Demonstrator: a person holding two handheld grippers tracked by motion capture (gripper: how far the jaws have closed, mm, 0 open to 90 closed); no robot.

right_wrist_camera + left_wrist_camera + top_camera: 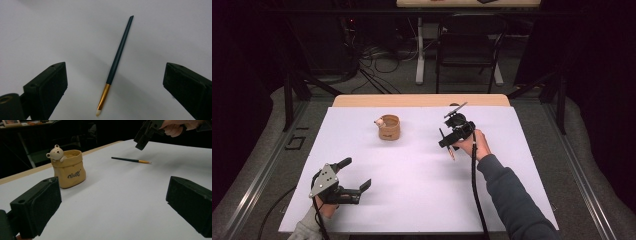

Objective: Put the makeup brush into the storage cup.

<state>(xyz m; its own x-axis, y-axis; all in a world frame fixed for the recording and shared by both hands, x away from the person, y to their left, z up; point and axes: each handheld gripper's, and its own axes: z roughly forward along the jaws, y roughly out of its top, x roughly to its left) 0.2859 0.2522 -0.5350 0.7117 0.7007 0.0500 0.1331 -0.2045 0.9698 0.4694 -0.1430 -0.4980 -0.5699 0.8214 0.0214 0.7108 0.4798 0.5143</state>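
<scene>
A slim dark-handled brush (117, 60) with a gold ferrule and pale tip lies flat on the white sheet. My right gripper (117, 88) hovers just above it, open, one jaw on each side and neither touching it. In the high view this gripper (446, 141) is right of centre, tilted down, and the brush's tip (451, 152) pokes out below the hand. At the near left my left gripper (357, 173) is open with nothing in it. The left gripper view looks between its jaws (112, 205) at the brush (131, 160) and the right gripper (143, 137) above it.
A tan sack-shaped pot (389, 127) with a small bear figure (56, 152) on its rim stands at the middle back of the white sheet (412, 200). The wooden table edge (422, 100) runs behind it. A chair and cables lie on the floor beyond.
</scene>
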